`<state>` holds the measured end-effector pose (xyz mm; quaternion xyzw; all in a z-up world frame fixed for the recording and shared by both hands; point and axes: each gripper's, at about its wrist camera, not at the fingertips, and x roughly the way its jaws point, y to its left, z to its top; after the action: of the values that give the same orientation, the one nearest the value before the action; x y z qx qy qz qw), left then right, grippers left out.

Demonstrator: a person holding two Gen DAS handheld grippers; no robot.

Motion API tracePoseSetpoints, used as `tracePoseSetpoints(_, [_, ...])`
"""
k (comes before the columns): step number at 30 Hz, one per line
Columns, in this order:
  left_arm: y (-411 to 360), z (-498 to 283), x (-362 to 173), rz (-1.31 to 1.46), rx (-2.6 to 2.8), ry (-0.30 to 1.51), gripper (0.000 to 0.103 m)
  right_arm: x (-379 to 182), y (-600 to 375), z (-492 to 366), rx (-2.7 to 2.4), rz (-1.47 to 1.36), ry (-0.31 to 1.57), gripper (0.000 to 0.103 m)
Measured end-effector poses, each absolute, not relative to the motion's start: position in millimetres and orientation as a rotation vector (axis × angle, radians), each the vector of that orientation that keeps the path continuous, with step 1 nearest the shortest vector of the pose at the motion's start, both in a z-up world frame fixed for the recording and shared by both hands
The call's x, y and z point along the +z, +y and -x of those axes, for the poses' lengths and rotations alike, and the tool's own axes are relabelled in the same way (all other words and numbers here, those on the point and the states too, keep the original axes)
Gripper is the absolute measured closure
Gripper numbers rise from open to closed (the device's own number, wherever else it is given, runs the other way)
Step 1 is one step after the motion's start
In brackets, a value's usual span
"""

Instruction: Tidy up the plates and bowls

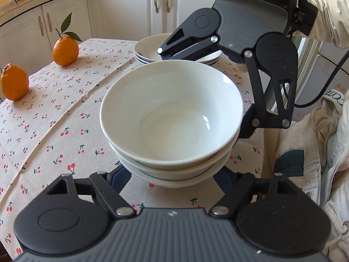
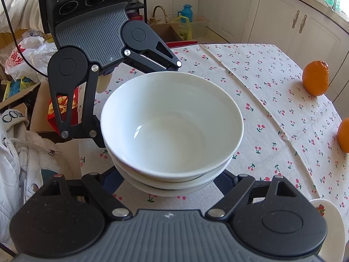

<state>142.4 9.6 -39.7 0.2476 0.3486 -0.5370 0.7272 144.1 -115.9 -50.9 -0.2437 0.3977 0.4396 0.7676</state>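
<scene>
The table (image 1: pixel 65 113) is the biggest thing in front of me, covered in a pale cloth printed with small red cherries, with white kitchen cabinets (image 1: pixel 122 11) behind it. My cream jacket sleeve (image 1: pixel 327 15) shows at the upper right of the left view.

Next in size is the stack of white bowls (image 1: pixel 172 118), three nested one inside another, the top one empty and upright. It stands near the table edge closest to me, between my two tools.

My left gripper (image 1: pixel 172 179) reaches around the foot of the stack from one side. Its fingers spread to either side of the lowest bowl and disappear under it, and it is at its narrowest, closed against the stack. My right gripper (image 2: pixel 170 181) comes at the same stack from the opposite side, its fingers likewise flanking the bottom bowl; whether its pads actually press on the bowl is hidden under the rim, so I cannot tell.

Beyond the bowls, in the left view, sits a stack of shallow plates (image 1: pixel 148 50), partly hidden behind the right gripper.

Smallest are two oranges (image 1: pixel 65 51), well apart from the bowls on the far side of the cloth, one with a stem and leaves.
</scene>
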Motion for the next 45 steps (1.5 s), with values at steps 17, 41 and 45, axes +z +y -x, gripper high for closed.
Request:
tracePoseSetpoints(17, [-18.7, -142.2, -13.8, -0.57, -1.182, 0.718, 0.022, -29.5, -144.9, -142.1, 0.941, 0.524, 0.842, 0.013])
tracePoseSetpoints(41, [-151.0, -184.9, 4.2, -0.648, -1.299, 0.621, 0.022, 5.0, -271.8, -142.6, 0.757, 0.522, 0.819, 0.013])
tracePoseSetpoints(45, [-171.0, -192.9, -4.4, -0.656, -1.32, 0.634, 0.022, -3.4, -291.9, -149.1, 0.736, 0.499, 0.838, 0.013])
